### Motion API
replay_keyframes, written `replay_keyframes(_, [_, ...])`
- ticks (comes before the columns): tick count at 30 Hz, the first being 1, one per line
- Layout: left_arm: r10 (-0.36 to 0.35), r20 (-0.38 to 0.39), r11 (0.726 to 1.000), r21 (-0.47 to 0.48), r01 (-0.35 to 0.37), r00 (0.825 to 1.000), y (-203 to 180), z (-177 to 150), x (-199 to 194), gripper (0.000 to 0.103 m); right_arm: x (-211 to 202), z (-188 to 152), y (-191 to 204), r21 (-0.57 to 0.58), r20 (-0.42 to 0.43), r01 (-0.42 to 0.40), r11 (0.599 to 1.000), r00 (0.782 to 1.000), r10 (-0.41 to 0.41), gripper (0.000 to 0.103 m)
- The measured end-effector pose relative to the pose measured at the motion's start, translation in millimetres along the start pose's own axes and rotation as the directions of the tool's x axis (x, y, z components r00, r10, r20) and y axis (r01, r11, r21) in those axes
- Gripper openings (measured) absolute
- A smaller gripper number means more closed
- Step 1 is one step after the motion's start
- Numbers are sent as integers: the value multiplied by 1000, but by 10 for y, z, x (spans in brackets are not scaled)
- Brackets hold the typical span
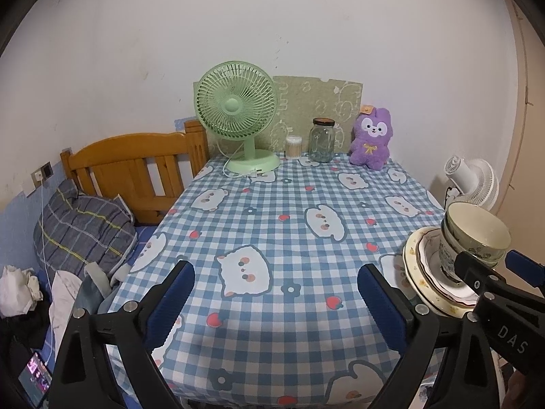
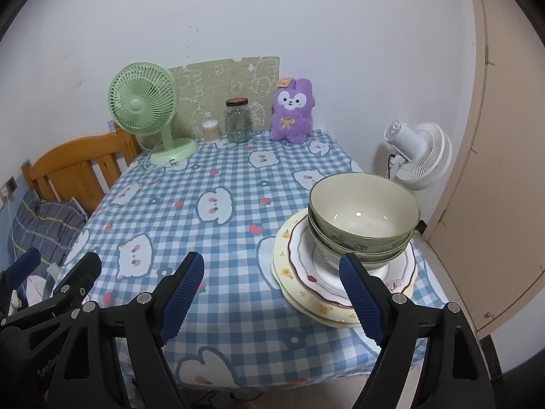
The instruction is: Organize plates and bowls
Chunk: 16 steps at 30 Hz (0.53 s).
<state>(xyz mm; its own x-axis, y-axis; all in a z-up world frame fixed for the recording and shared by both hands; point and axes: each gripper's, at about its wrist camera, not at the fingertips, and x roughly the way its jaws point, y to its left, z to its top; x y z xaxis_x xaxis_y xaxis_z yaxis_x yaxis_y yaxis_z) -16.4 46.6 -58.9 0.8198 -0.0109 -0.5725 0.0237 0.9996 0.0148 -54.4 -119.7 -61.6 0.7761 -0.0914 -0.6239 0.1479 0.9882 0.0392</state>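
Stacked green bowls (image 2: 364,218) sit nested on a stack of plates (image 2: 306,283) near the table's front right corner; a white plate with a dark red rim lies on a cream flowered plate. The stack also shows at the right of the left wrist view, bowls (image 1: 477,235) on plates (image 1: 429,272). My right gripper (image 2: 272,293) is open and empty, its right finger just in front of the plates. My left gripper (image 1: 276,296) is open and empty over the table's front middle, left of the stack.
The table wears a blue checked cloth (image 2: 221,225). Along the back wall stand a green fan (image 2: 144,109), a cotton-swab tub (image 2: 210,130), a glass jar (image 2: 238,121) and a purple plush toy (image 2: 291,110). A white fan (image 2: 419,155) stands right; a wooden bed (image 1: 133,170) lies left.
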Motion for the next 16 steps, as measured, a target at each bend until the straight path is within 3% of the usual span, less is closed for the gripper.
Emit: replay_keyframes(16, [-1, -2, 1000, -4, 1, 1000, 5, 3, -8, 98, 66, 18, -7, -14, -20, -12, 1000, 1000, 12, 84])
